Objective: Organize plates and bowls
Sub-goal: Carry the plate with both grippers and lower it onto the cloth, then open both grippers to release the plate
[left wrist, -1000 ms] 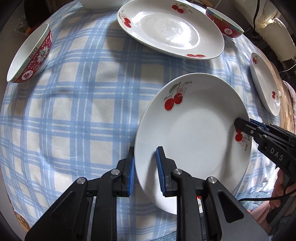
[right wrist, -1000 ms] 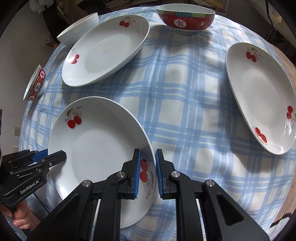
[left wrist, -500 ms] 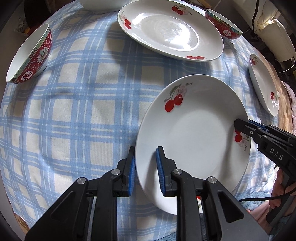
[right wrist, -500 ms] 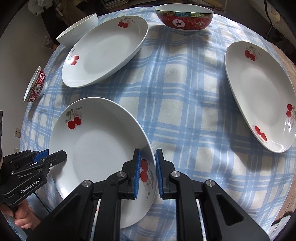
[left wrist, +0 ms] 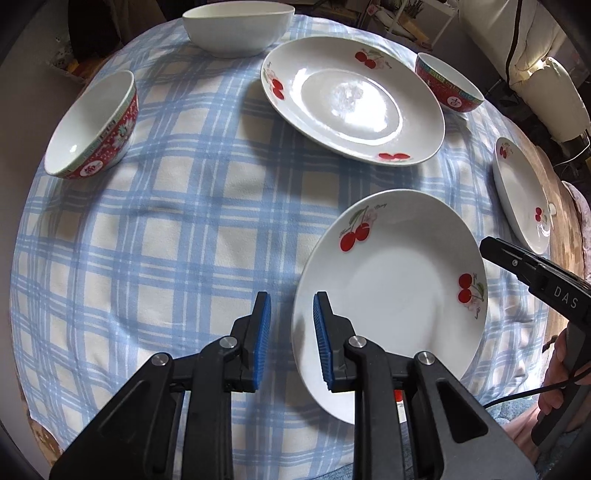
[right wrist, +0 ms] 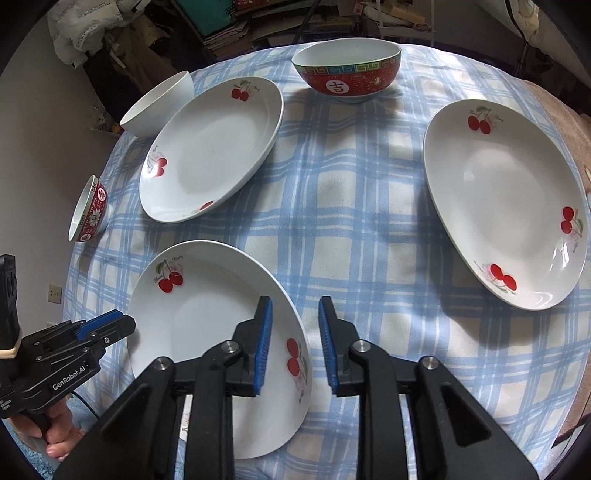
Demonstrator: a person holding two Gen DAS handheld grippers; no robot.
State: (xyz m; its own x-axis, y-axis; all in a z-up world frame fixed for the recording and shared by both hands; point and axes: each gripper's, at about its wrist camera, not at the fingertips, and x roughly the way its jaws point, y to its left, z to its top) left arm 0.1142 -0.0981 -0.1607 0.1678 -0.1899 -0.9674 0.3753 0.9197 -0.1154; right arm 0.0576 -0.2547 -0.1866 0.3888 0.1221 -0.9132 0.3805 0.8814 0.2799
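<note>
A white cherry-print plate (left wrist: 399, 295) lies flat on the blue checked tablecloth (left wrist: 166, 229) at the near edge; it also shows in the right wrist view (right wrist: 207, 317). My left gripper (left wrist: 291, 339) is open, its jaws astride the plate's left rim without clamping it. My right gripper (right wrist: 295, 343) is open, astride the plate's right rim. Each gripper shows in the other's view: the right gripper (left wrist: 535, 273) and the left gripper (right wrist: 92, 332).
Two more cherry plates lie at the far middle (left wrist: 351, 103) and the right (right wrist: 506, 203). A red patterned bowl (left wrist: 92, 129) sits left, another red bowl (right wrist: 347, 74) at the back, a plain white bowl (left wrist: 236, 31) far back. Clutter stands beyond the table.
Both grippers opened and let go of the near plate's rim, and both pulled back and up. The plate now rests flat on the cloth.
</note>
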